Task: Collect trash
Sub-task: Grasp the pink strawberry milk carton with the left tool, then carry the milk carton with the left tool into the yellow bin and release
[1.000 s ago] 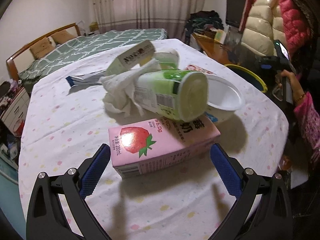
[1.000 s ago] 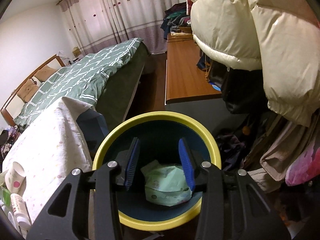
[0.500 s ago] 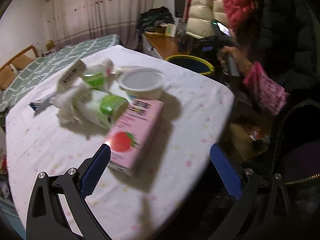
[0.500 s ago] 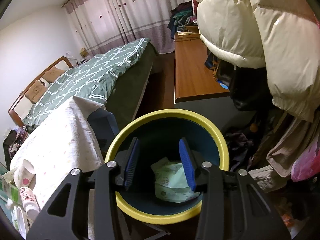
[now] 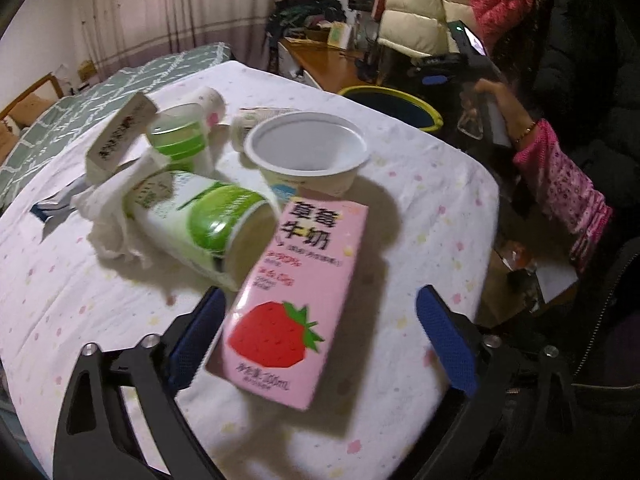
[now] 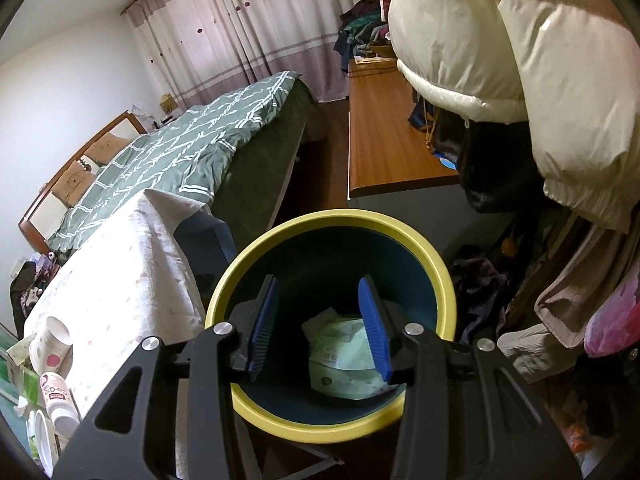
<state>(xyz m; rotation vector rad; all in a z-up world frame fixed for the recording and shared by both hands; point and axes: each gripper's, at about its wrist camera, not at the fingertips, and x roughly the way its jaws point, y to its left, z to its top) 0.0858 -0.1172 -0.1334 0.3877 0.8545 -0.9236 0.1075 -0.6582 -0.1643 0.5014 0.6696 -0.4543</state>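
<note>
left gripper (image 5: 316,344), jaws just narrowing yet apart, straddles a pink strawberry milk carton (image 5: 296,300) untouched; white cup (image 5: 308,152) at twelve o'clock; right gripper (image 6: 320,326) hangs part-open, empty, above the yellow-rimmed bin (image 6: 420,240)

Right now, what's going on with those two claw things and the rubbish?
Left gripper open, jaws just closing around pink strawberry milk carton, pads not yet pressing. Right gripper open, empty, over yellow-rimmed bin. Green-capped bottle leans against carton.
</note>
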